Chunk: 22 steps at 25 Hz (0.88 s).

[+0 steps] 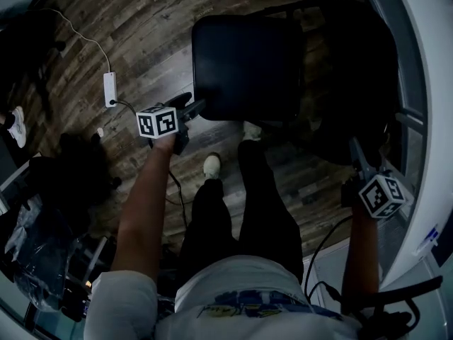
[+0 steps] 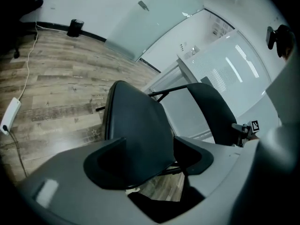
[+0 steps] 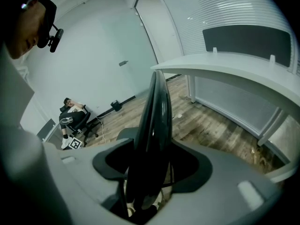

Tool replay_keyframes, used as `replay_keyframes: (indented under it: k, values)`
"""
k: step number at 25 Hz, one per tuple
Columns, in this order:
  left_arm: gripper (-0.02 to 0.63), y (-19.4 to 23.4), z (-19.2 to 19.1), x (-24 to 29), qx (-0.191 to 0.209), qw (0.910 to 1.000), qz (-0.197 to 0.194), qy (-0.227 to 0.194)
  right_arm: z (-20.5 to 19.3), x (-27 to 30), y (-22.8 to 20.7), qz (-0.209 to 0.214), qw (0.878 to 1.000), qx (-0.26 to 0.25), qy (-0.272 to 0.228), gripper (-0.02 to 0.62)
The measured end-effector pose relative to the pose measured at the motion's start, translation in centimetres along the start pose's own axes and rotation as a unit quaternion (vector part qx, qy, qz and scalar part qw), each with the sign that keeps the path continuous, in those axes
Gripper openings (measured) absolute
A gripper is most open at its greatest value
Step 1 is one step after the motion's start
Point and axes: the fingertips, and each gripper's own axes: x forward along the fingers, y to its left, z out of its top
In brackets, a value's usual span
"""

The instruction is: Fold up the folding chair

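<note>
The black folding chair stands unfolded on the wood floor, with its seat flat and its backrest upright at the right. My left gripper is at the seat's near left corner. In the left gripper view the seat fills the gap of the left gripper, whose jaws are open and clear of it. My right gripper is by the backrest's near edge. In the right gripper view the backrest is seen edge-on between the jaws of the right gripper, with gaps on both sides.
A white power strip with its cable lies on the floor at the left. My own shoes stand just in front of the chair. A curved white desk runs close along the right. A person sits in an office chair by the far wall.
</note>
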Motion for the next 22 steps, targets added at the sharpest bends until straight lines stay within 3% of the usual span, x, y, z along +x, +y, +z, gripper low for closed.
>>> replay_keyframes:
  k: [14,22]
  values:
    - [0.416,9.2,-0.6,6.1,-0.079,0.9967,-0.017,0.006,0.3,1.3,1.4,0.036,0.999,0.005,-0.008,0.229]
    - [0.423,9.7,-1.1,10.0,-0.128,0.9872,-0.095,0.008,0.7,1.6,1.4,0.042,0.999,0.008,-0.020,0.219]
